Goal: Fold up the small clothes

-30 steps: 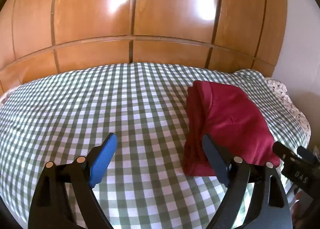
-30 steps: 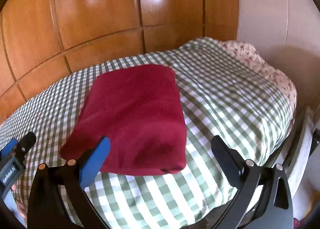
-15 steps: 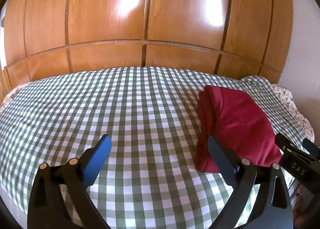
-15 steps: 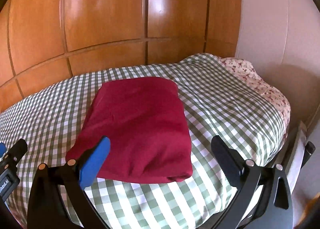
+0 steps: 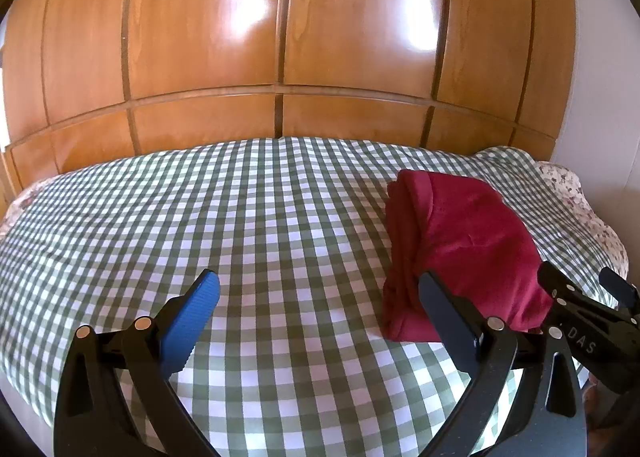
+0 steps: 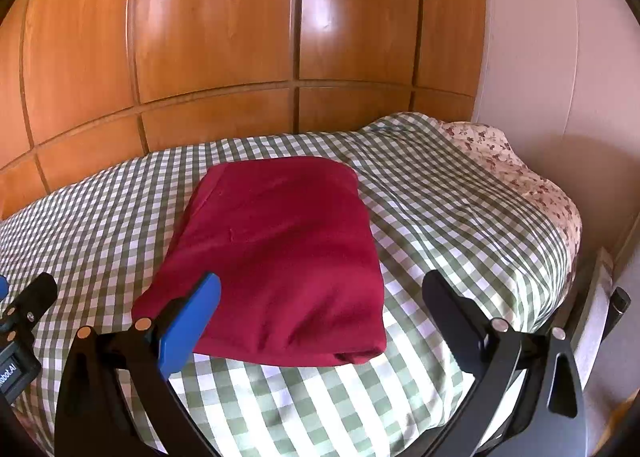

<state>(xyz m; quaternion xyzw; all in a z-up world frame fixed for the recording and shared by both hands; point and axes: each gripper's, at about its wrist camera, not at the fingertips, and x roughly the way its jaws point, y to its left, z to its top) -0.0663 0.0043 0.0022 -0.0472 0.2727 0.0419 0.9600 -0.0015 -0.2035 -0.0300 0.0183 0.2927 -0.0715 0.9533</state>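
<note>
Drawn back from the folded red garment (image 6: 276,257) since a second ago, both tools; left gripper (image 5: 320,313) just widened, gaping, empty. Right gripper (image 6: 322,313) likewise spread, holding nothing. Lying on the checked bedspread (image 5: 240,225), toward its right. Garment's near-left corner hidden behind a blue pad.

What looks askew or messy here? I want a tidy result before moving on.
Little stands out. The folded red garment lies flat on the checked bedspread, slightly skewed to the checks, its near corner a bit rumpled. Neither gripper touches it.

Bedroom: bed (image 5: 280,217), wood wardrobe (image 5: 280,37).
</note>
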